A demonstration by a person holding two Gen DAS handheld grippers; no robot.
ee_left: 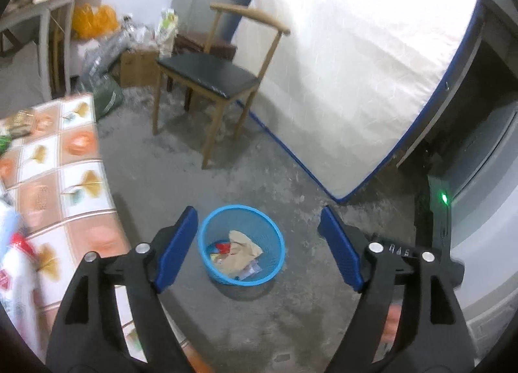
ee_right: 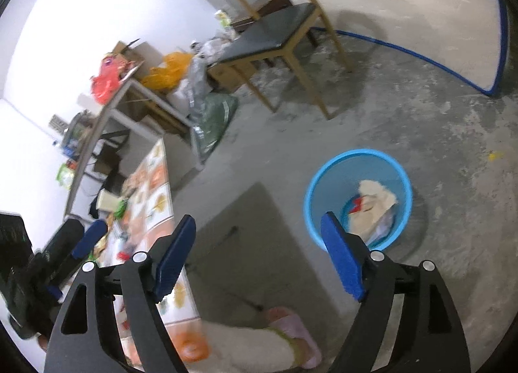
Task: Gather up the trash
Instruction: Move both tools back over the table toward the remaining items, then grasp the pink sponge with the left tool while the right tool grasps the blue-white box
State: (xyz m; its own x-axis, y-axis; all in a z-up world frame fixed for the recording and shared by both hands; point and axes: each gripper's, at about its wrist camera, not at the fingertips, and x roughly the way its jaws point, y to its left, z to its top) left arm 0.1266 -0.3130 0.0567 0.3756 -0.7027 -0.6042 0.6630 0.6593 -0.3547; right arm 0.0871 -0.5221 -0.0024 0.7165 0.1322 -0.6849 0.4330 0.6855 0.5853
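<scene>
A blue mesh waste basket (ee_left: 207, 230) stands on the concrete floor and holds crumpled brown paper (ee_left: 241, 251) and wrappers. My left gripper (ee_left: 259, 243) is open and empty, held above the basket, which shows between its fingers. The basket also shows in the right wrist view (ee_right: 327, 178), with the paper (ee_right: 375, 193) inside. My right gripper (ee_right: 259, 243) is open and empty, above the floor just left of the basket. The left gripper (ee_right: 90, 238) also shows at the left edge of the right wrist view, over a table with a patterned cloth (ee_right: 155, 191) that carries scattered wrappers (ee_right: 121, 237).
A wooden chair (ee_left: 207, 76) with a black seat stands beyond the basket. A white mattress (ee_left: 356, 49) leans against the wall at the right. Bags and boxes (ee_left: 106, 49) pile up by the far wall. The patterned table (ee_left: 74, 178) is at the left. A pink slipper (ee_right: 291, 327) is below.
</scene>
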